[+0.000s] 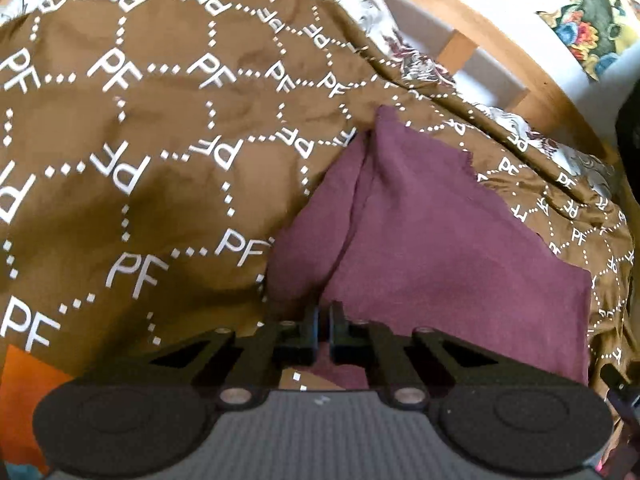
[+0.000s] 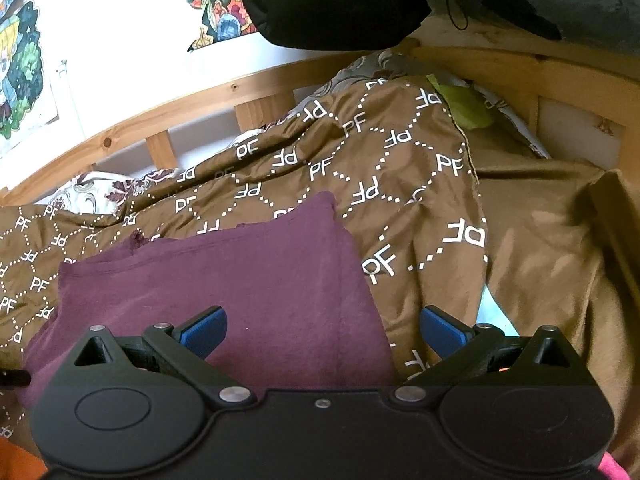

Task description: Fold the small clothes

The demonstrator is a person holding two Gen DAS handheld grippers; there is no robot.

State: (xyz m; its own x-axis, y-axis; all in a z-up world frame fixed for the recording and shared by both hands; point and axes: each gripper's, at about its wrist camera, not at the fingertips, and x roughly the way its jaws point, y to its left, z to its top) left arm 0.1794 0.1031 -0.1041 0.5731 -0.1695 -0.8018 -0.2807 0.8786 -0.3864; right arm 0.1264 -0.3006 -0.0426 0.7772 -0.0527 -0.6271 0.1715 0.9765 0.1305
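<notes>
brown bedspread [image 1: 132, 128] with white pf letters all over covers the bed, wooden bed rail [image 1: 492, 28] running across the upper right of the left view. maroon garment [image 1: 432, 248] lies on it, filling the lower centre of both views. my left gripper [image 1: 324, 322] has its fingers pressed together right at the garment's near edge, can't tell if any cloth is caught. my right gripper [image 2: 323, 330] is spread wide over the garment's lower right part, blue pads [image 2: 204, 330] touching nothing.

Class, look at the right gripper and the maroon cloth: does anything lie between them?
Nothing visible does. The right gripper, jaws open, hangs directly over the maroon cloth, which lies uncovered on the brown PF-patterned bedspread.
</notes>
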